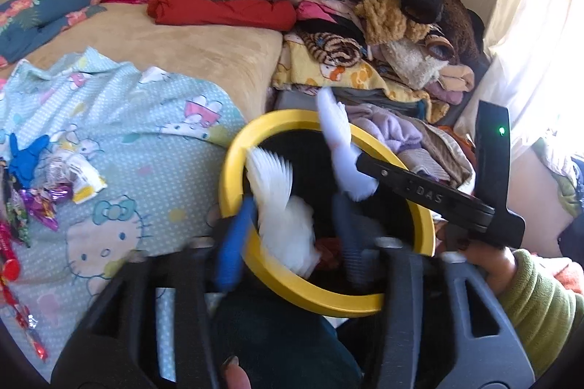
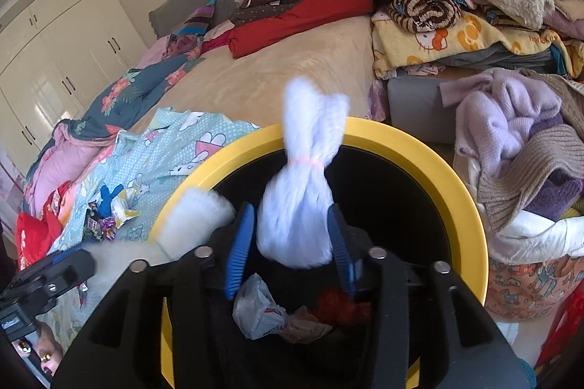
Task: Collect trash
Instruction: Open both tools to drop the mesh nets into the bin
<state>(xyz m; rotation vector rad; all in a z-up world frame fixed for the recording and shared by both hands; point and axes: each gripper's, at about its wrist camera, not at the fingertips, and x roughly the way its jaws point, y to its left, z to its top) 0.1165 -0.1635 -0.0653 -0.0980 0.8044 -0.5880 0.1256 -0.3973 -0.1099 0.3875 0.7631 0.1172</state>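
Trash goes into the yellow-rimmed bin [image 2: 471,203], and both grippers hang over its black mouth. In the right wrist view the right gripper [image 2: 292,243] has its blue pads on either side of a tied white bag [image 2: 295,224]; the bag fills the gap between them, so it looks pinched, though blur keeps the contact unsure. Held straight above the opening, the bag would fall cleanly inside when let go.

In the left wrist view the left gripper [image 1: 288,235] is spread, blue pads apart, with a second white bag [image 1: 281,206] between them, streaked with motion; whether it is gripped or already dropping I cannot tell. At the bin's bottom lie crumpled wrappers [image 2: 266,312], at 6 o'clock in the right view.

More litter waits on the bed: a heap of candy wrappers and a blue scrap [image 1: 47,177] on the Hello Kitty sheet [image 1: 146,141], at 9 o'clock in the left view. The bin sits close against the bed, probably to shorten each carry.
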